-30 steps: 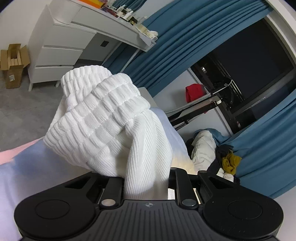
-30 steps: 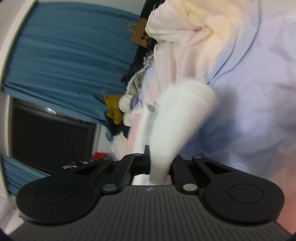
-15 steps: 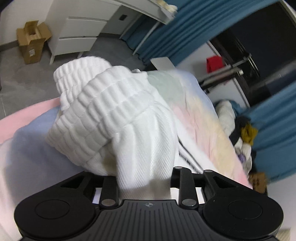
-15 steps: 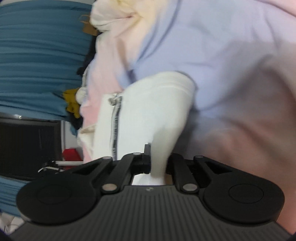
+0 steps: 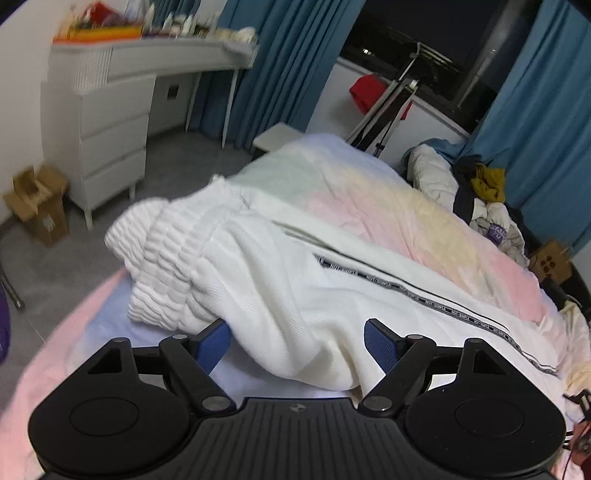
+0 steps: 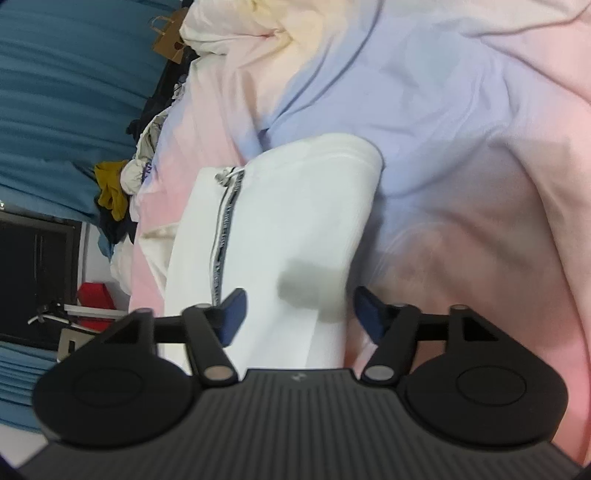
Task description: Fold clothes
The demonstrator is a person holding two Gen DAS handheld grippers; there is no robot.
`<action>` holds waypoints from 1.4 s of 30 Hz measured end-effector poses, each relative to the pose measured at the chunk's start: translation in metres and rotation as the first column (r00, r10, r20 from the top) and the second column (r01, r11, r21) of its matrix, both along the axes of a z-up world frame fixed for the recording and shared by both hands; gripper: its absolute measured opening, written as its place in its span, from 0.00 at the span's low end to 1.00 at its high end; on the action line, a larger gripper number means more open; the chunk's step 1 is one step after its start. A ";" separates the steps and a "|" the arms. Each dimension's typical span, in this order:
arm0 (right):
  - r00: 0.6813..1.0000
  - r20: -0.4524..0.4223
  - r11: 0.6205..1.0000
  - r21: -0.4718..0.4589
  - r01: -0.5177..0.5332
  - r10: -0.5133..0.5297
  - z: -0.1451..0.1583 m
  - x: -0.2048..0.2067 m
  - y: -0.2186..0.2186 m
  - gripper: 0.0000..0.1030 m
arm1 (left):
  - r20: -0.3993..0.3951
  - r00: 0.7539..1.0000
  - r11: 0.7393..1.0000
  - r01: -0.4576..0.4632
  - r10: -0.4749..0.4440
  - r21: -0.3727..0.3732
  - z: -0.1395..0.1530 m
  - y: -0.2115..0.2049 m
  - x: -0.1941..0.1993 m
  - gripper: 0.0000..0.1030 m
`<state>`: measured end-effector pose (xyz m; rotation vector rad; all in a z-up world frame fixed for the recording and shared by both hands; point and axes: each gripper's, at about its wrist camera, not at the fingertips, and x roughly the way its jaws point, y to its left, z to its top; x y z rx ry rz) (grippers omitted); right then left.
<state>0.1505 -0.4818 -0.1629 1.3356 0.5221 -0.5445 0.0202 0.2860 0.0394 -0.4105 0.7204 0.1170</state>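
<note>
A white zip jacket [image 5: 303,273] with a ribbed hem and a dark zipper lies on the pastel bedsheet [image 5: 388,199]. My left gripper [image 5: 297,341] is open, its blue pads on either side of a fold of the jacket near the ribbed hem. In the right wrist view the jacket [image 6: 280,229] lies folded lengthwise, zipper at the left. My right gripper [image 6: 297,314] is open above the jacket, which runs between its pads.
A white dresser [image 5: 107,122] and a cardboard box [image 5: 40,206] stand on the floor to the left. A pile of clothes [image 5: 476,192] lies at the far side by the blue curtains [image 5: 535,92]. A crumpled quilt [image 6: 258,22] lies on the bed.
Both grippers have opened and let go of the white jacket. The jacket has dropped from being held up to lying on the bed.
</note>
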 end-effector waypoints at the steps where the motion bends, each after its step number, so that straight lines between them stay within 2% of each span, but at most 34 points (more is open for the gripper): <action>1: 1.000 0.001 1.000 -0.007 0.000 0.000 0.002 -0.001 0.003 0.68 | 0.027 1.000 1.000 0.000 -0.001 0.008 0.006 -0.005 -0.005 0.79; 5: 1.000 -0.013 1.000 -0.019 0.001 -0.001 0.003 -0.003 0.006 0.68 | 0.093 0.995 0.998 0.045 -0.049 0.042 0.026 -0.027 -0.020 0.81; 9: 1.000 -0.021 1.000 -0.018 0.015 -0.015 0.001 -0.002 0.008 0.68 | 0.122 0.979 0.981 0.148 -0.163 0.123 0.036 -0.073 0.008 0.85; 12: 0.999 -0.028 0.999 -0.030 0.032 -0.033 0.002 -0.003 0.011 0.68 | 0.108 0.951 0.950 0.271 -0.289 0.152 0.030 -0.122 0.052 0.87; 14: 0.998 -0.033 0.998 -0.038 0.044 -0.045 0.003 -0.003 0.012 0.68 | 0.099 0.916 0.912 0.368 -0.389 0.182 0.023 -0.160 0.085 0.87; 16: 0.998 -0.038 0.997 -0.046 0.055 -0.057 0.003 -0.003 0.014 0.68 | 0.090 0.865 0.860 0.471 -0.494 0.196 0.015 -0.198 0.120 0.87; 17: 0.997 -0.039 0.997 -0.048 0.061 -0.063 0.003 -0.003 0.015 0.68 | 0.075 0.831 0.824 0.528 -0.551 0.207 0.010 -0.220 0.139 0.87; 21: 0.998 -0.014 0.997 -0.025 0.069 -0.069 0.001 -0.005 0.016 0.68 | 0.011 0.672 0.648 0.710 -0.741 0.278 0.007 -0.308 0.203 0.86; 24: 0.998 0.004 0.997 -0.051 0.065 -0.065 0.004 -0.003 0.018 0.68 | -0.011 0.561 0.537 0.798 -0.828 0.275 0.003 -0.364 0.241 0.86; 27: 0.996 -0.001 0.993 -0.083 0.086 -0.086 0.004 0.001 0.021 0.68 | -0.022 0.446 0.421 0.859 -0.895 0.291 -0.009 -0.421 0.263 0.86; 31: 0.994 0.007 0.989 -0.093 0.111 -0.111 -0.002 0.004 0.019 0.68 | -0.045 0.333 0.308 0.910 -0.942 0.277 -0.038 -0.484 0.287 0.85; 35: 0.986 0.017 0.984 -0.070 0.165 -0.164 -0.007 0.000 0.009 0.68 | -0.072 0.231 0.204 0.941 -0.970 0.269 -0.070 -0.546 0.310 0.83; 39: 0.984 0.028 0.983 -0.059 0.175 -0.174 -0.011 0.000 0.006 0.69 | -0.110 0.162 0.130 0.959 -0.981 0.253 -0.094 -0.592 0.327 0.82; 41: 0.985 0.027 0.983 -0.060 0.172 -0.171 -0.013 0.003 0.005 0.68 | -0.140 0.157 0.112 0.952 -0.978 0.283 -0.105 -0.611 0.337 0.79; 42: 0.985 0.026 0.983 -0.060 0.171 -0.169 -0.014 0.004 0.004 0.68 | -0.157 0.171 0.119 0.948 -0.973 0.295 -0.111 -0.617 0.343 0.76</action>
